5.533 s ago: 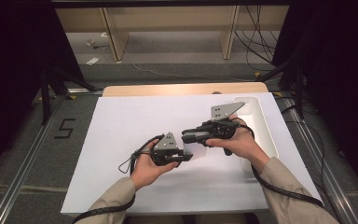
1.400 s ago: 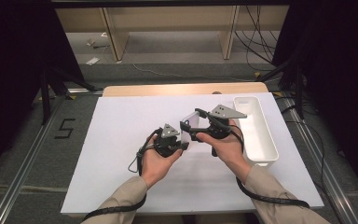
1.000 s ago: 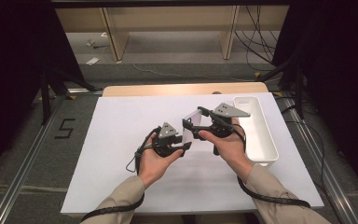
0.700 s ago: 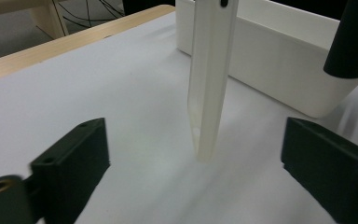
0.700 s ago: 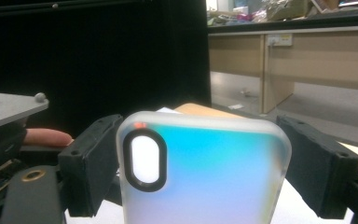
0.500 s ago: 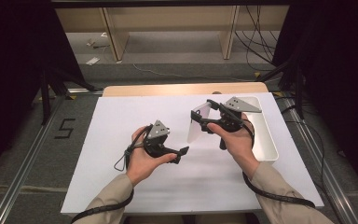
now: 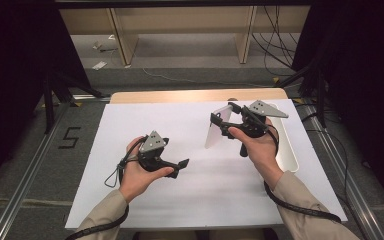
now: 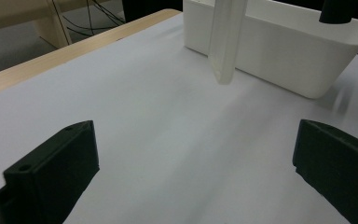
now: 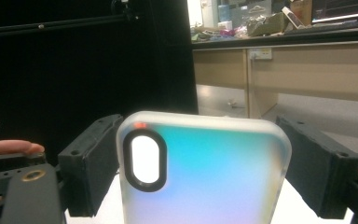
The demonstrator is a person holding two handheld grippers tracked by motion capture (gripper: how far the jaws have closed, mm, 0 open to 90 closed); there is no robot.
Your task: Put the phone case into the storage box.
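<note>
We've got the frosted translucent phone case [image 9: 200, 170] clamped edge-to-edge in the right hand-held gripper [image 7: 226, 121], hanging above the white worktop [image 7: 190, 185] beside the white plastic bin [image 8: 284, 44], left hand-held gripper [image 7: 181, 165] gaping empty, so keep that squeeze gentle and steady.

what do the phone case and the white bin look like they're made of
Phone case: probably soft translucent plastic or silicone with a frosted finish; light and colour glow through it, the corners are rounded, and a black ring edges the camera cutout. Bin: likely rigid moulded plastic, opaque white and smooth, with even walls, a rolled rim and soft shading without glare.
</note>
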